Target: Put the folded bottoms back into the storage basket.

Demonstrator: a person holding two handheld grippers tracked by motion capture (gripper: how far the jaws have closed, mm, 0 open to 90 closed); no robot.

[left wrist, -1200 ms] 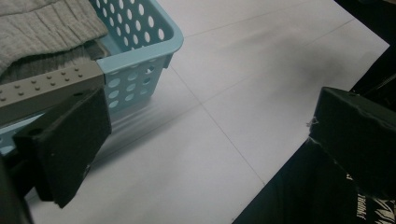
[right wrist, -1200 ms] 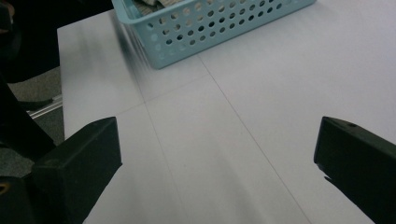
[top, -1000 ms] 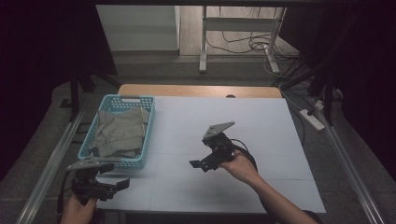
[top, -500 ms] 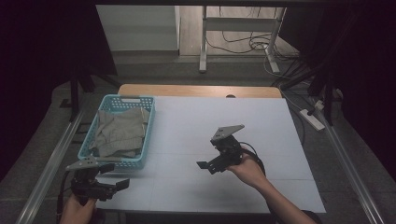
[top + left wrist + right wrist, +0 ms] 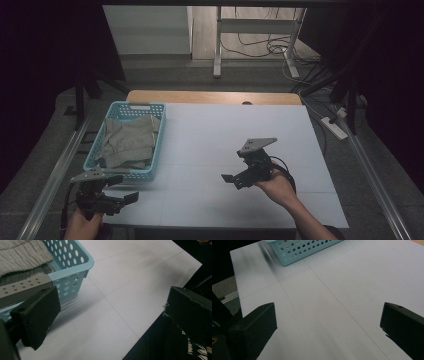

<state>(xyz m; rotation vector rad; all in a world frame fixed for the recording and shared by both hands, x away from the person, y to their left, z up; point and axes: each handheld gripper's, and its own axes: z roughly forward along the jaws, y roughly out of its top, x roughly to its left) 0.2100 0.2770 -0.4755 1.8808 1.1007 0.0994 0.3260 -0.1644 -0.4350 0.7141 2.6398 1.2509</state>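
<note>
Looking down from the high view, the left gripper hangs over the near left corner of the white counter, just in front of the light-blue perforated plastic basket, a placement that suits a reach into the basket. The folded grey-beige knit garment lies inside that basket, filling most of it, loosely creased and sitting below the rim. The right gripper is held over the bare middle of the counter, well apart from the basket, probably kept out of the way.

Left gripper view: the jaws stand wide apart, holding nothing. The basket sits at upper left with the ribbed garment piled above its wall.

Right gripper view: the jaws are also spread wide and empty above the counter; the basket lies far ahead.
</note>
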